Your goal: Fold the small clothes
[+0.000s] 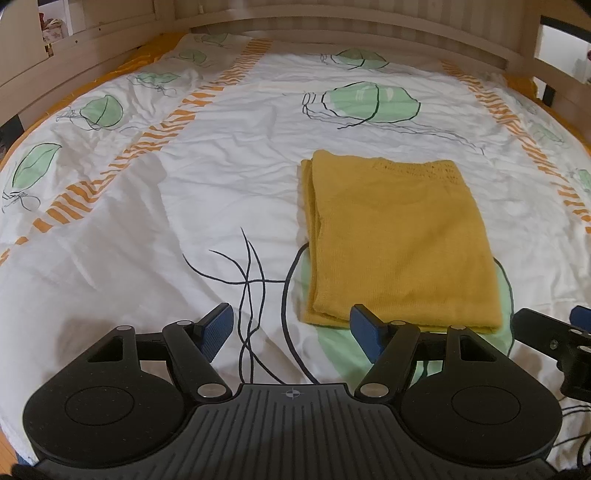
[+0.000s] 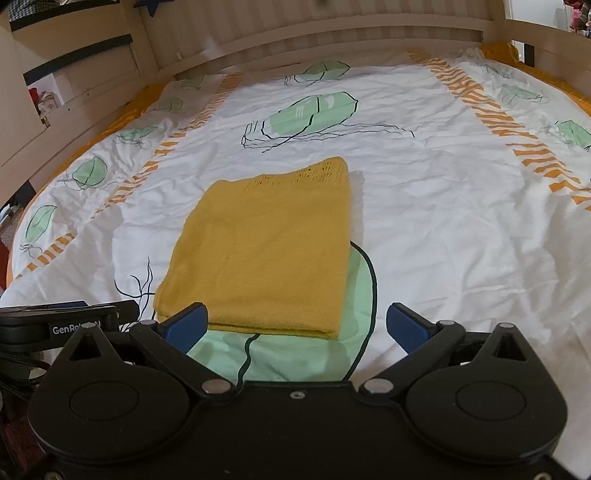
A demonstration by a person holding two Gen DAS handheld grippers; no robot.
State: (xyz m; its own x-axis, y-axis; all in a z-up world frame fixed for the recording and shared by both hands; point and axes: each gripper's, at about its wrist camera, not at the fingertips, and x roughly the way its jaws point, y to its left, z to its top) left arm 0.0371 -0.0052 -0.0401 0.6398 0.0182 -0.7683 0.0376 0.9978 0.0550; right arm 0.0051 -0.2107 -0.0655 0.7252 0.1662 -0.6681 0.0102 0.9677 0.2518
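A mustard-yellow knit garment lies folded into a flat rectangle on the bed; it also shows in the right wrist view. My left gripper is open and empty, just short of the garment's near edge and a little left of it. My right gripper is open and empty, its jaws wide apart at the garment's near edge. The right gripper's black body shows at the right edge of the left wrist view. The left gripper's body shows at the left of the right wrist view.
The bed is covered by a white duvet with green leaf prints and orange stripes. A pale wooden bed rail runs along the far side and the left and right ends. Shelves stand at the far left.
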